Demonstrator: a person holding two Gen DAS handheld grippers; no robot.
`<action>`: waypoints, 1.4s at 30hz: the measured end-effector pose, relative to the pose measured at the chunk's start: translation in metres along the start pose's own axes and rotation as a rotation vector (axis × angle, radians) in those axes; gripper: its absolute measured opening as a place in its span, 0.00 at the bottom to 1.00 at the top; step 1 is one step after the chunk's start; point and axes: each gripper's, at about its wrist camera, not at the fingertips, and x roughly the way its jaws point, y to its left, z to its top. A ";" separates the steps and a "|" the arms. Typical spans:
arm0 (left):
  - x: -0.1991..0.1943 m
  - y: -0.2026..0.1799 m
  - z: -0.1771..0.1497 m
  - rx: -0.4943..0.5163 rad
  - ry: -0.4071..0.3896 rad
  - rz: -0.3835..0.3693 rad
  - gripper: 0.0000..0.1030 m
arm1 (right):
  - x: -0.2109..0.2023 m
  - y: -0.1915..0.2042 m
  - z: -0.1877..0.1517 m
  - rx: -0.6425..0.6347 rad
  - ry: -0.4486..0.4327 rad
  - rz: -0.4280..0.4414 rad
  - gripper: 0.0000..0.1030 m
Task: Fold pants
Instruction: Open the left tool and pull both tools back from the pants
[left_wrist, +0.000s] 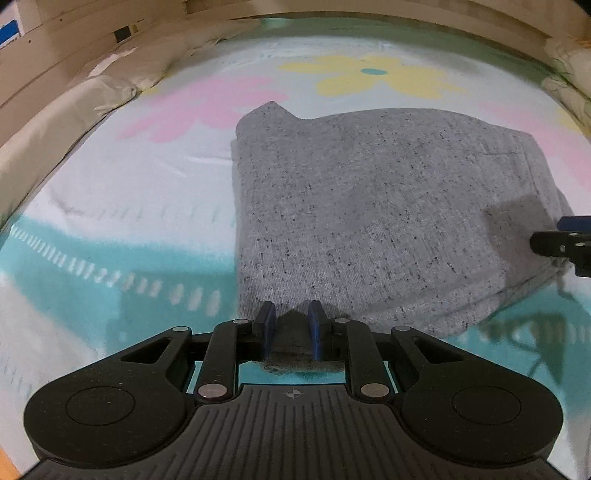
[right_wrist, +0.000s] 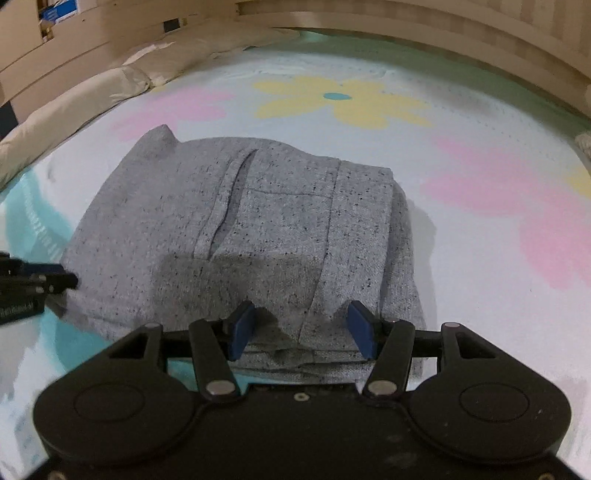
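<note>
Left claw (left_wrist: 290, 325) pinching near edge of folded pants (left_wrist: 369, 206); right claw (right_wrist: 301, 332) apart, astride same edge. I let go gently, keeping layers square on bed (left_wrist: 110, 192).

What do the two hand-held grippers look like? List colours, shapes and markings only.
Left hand-held gripper: matte black ribbed body, round side discs, silver pivot pins, blue finger pads, small crosshair mark. Right hand-held gripper: same black linkage, silver pins, blue pads. No cables or sleeves visible.
</note>
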 end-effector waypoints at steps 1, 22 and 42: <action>-0.004 -0.002 0.001 0.001 -0.010 0.007 0.18 | -0.006 -0.007 -0.010 0.006 -0.001 0.001 0.57; -0.042 -0.029 0.037 -0.033 -0.161 -0.066 0.29 | 0.012 -0.045 0.016 0.262 -0.081 -0.050 0.61; -0.112 0.002 0.020 -0.202 -0.247 -0.039 0.61 | -0.150 0.034 -0.004 0.162 -0.237 0.057 0.74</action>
